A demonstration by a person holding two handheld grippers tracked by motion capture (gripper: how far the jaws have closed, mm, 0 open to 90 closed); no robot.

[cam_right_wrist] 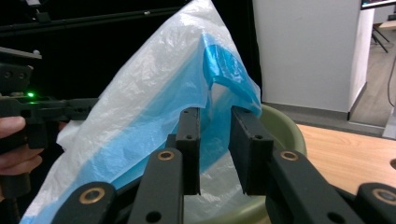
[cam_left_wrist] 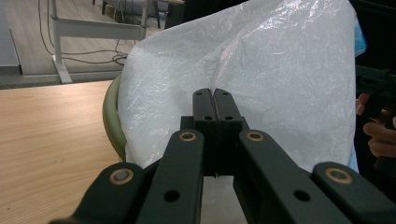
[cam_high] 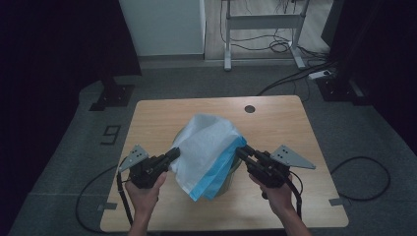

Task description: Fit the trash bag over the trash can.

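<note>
the thin plastic bag (cam_high: 209, 152) lay draped over the green bin (cam_right_wrist: 280, 128) mid-table. left gripper (cam_high: 173, 153) pinched its white edge tight; right gripper (cam_high: 242, 151) gaped at the blue hem. it looked light, floppy, slippery, best gripped by the rim.

Jaws apart, perhaps touching blue-white bag (cam_right_wrist: 154, 116), green bin (cam_right_wrist: 280, 128)

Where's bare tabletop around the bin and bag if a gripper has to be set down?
Free: the far strip of the table between the bag and the back edge, up to the small round hole; also the near strip between the two forearms. Crowded: the middle, where the bag drapes over the green bin, with the left gripper and right gripper at its sides.
</note>
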